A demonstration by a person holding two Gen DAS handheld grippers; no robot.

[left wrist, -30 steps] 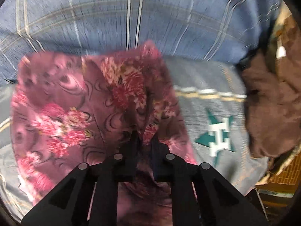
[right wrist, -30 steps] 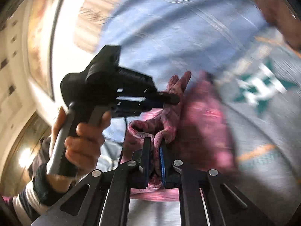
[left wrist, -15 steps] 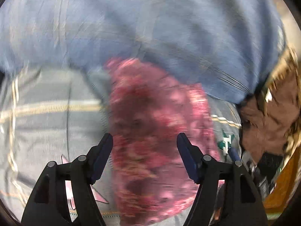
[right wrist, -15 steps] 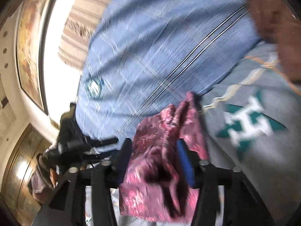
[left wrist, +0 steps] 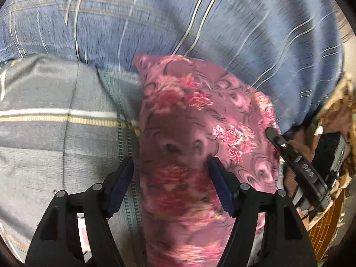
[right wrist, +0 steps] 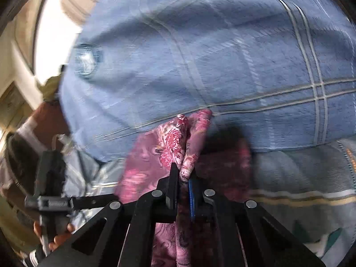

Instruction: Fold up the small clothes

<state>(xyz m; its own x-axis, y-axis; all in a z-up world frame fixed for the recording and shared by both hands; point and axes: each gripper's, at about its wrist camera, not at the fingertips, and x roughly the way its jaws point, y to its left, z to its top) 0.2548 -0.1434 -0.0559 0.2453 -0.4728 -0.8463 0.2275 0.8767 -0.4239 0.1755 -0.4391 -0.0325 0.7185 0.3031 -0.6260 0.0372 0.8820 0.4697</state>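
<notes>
A small pink floral garment (left wrist: 195,133) lies folded lengthwise on the grey striped bedcover (left wrist: 55,129). My left gripper (left wrist: 171,166) is open, its jaws wide apart over the near part of the garment, holding nothing. My right gripper (right wrist: 183,178) is shut on an edge of the same garment (right wrist: 178,142), which bunches up between its fingers. The right gripper's fingertip (left wrist: 272,133) shows at the garment's right edge in the left wrist view. The left gripper also shows in the right wrist view (right wrist: 89,202), low at the left.
A large blue plaid pillow or quilt (left wrist: 178,22) rises behind the garment. A brown cloth pile (left wrist: 333,115) lies at the right edge of the bed. The grey cover has a teal star motif (right wrist: 329,235).
My left gripper let go of the garment and opened. My right gripper opened half a second ago and has shut again on the garment's edge. The garment is narrower, folded over.
</notes>
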